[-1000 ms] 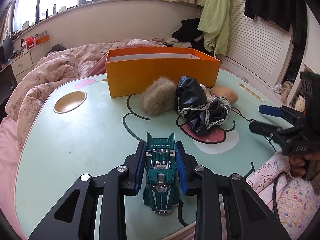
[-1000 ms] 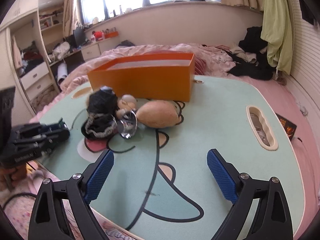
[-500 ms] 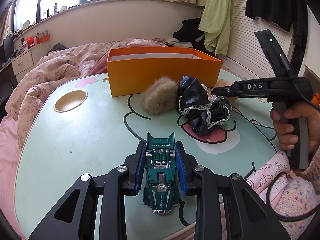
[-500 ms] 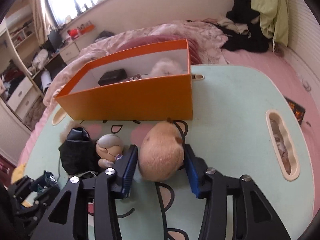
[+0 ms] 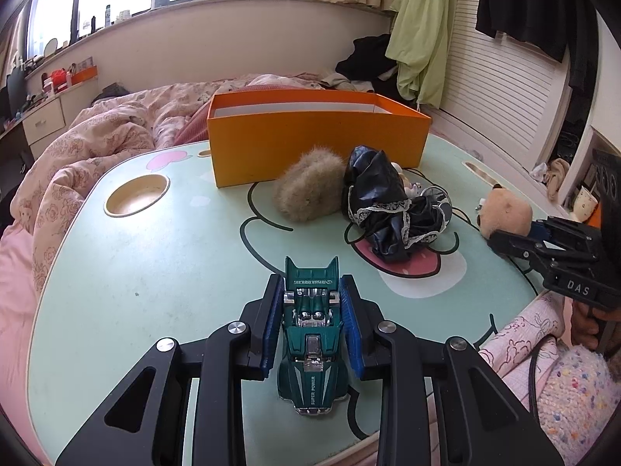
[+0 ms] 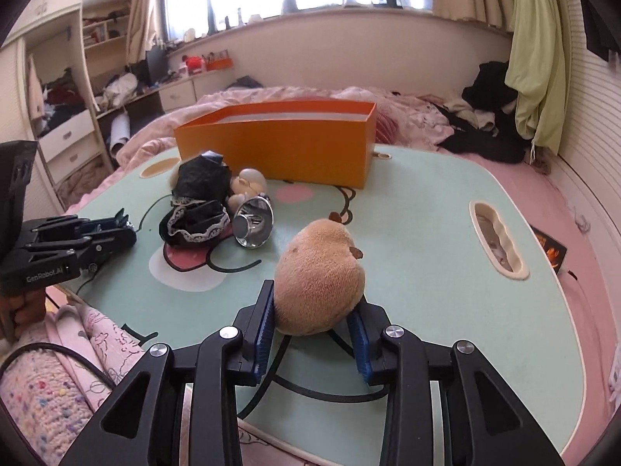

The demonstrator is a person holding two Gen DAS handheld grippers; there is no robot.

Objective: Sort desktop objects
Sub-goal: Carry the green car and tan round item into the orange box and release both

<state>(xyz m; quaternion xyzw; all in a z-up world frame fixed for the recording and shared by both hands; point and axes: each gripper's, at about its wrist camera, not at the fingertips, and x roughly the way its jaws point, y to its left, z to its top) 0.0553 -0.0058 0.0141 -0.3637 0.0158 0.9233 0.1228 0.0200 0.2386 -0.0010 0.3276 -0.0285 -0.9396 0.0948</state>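
Left gripper [image 5: 312,328] pinches car [image 5: 312,349] by its sides at table [image 5: 116,291] near edge: rigid, slick, keep grip mid-body. Right gripper [image 6: 312,334] clamps plush [image 6: 320,275]: soft, light, squashes, so hold across middle. Box [image 6: 279,143] sits at far edge.

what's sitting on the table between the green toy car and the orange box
In the left wrist view, bare table runs from the green toy car to the orange box, then a furry grey-brown toy lies right before the box.

A green toy car [image 5: 310,334] and a tan plush [image 6: 320,277], each clamped, face an open orange box [image 6: 279,143].
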